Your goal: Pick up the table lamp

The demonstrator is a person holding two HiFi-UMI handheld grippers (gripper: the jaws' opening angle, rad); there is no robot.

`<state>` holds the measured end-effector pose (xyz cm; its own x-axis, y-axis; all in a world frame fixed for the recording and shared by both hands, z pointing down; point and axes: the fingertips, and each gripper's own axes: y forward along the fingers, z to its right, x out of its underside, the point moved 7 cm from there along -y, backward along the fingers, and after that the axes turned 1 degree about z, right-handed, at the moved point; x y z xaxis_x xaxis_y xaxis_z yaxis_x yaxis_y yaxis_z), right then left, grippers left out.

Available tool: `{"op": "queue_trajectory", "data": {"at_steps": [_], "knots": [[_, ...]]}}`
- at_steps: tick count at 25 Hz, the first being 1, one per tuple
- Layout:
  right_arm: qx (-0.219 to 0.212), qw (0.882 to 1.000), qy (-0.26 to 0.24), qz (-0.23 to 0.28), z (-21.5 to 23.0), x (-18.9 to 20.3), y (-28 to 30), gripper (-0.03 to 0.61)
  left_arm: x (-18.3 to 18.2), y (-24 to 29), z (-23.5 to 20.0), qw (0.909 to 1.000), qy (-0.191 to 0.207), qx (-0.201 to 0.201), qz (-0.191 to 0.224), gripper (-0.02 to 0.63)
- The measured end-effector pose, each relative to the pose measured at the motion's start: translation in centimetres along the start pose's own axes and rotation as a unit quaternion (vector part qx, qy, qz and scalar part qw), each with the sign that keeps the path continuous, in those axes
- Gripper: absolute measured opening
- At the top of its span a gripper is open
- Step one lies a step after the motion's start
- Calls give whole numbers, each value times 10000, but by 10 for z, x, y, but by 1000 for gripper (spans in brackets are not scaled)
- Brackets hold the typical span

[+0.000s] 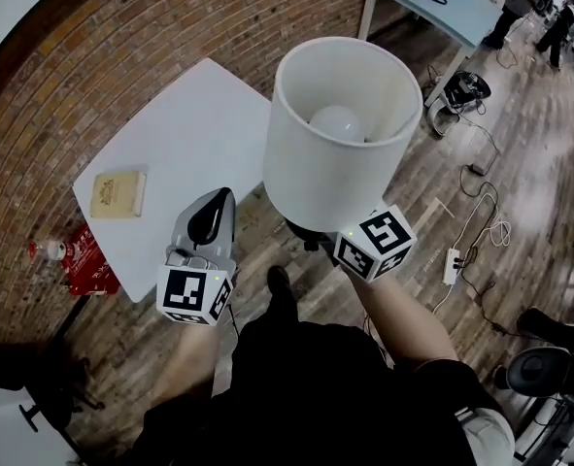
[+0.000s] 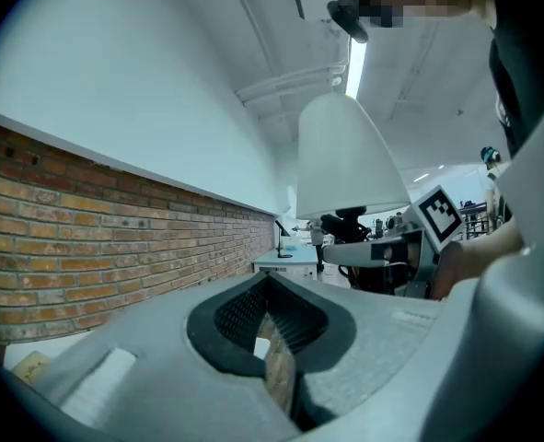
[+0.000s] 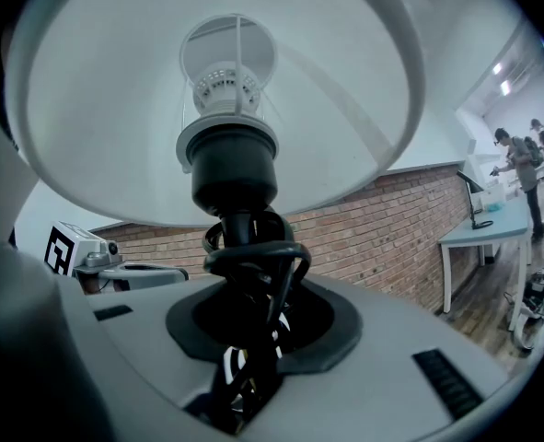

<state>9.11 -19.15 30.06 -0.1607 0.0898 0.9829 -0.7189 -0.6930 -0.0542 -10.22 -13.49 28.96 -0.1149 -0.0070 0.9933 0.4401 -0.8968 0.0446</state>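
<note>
Wood floor [image 1: 520, 221] room here. Closest in, the left gripper [image 1: 219, 202] has its jaws pinched together on nothing. Just right of it, the right gripper [image 3: 249, 334] is clamped on the table lamp [image 1: 340, 153] by its black cord-wrapped stem [image 3: 244, 247]. The lamp's upright, up in the air. Further off on the left there's a white table [image 1: 189, 134] with a tan book [image 1: 118, 193], then a brick wall [image 1: 151, 56].

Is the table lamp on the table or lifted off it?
Lifted: right gripper clamps the lamp by its stem, over floor beside the table.
</note>
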Motion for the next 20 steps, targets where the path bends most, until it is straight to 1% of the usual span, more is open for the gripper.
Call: {"op": "queue_trajectory", "data": {"at_steps": [6,11,15,20], "knots": [[-142,9998,-25,-145,-28,7,-103,107,-8,-61,82,9999,69,-64,125,8],[-165,9992,66,-354,-51,12,-174,107,-9,-101,139,10000,-8,28,14,8],[-164,9987,133,-461,-68,10,-217,107,-15,-129,169,9999,-88,87,-68,8],[-180,9993,95,-327,-90,0,-252,107,-29,-162,184,9999,-37,118,16,8]]}}
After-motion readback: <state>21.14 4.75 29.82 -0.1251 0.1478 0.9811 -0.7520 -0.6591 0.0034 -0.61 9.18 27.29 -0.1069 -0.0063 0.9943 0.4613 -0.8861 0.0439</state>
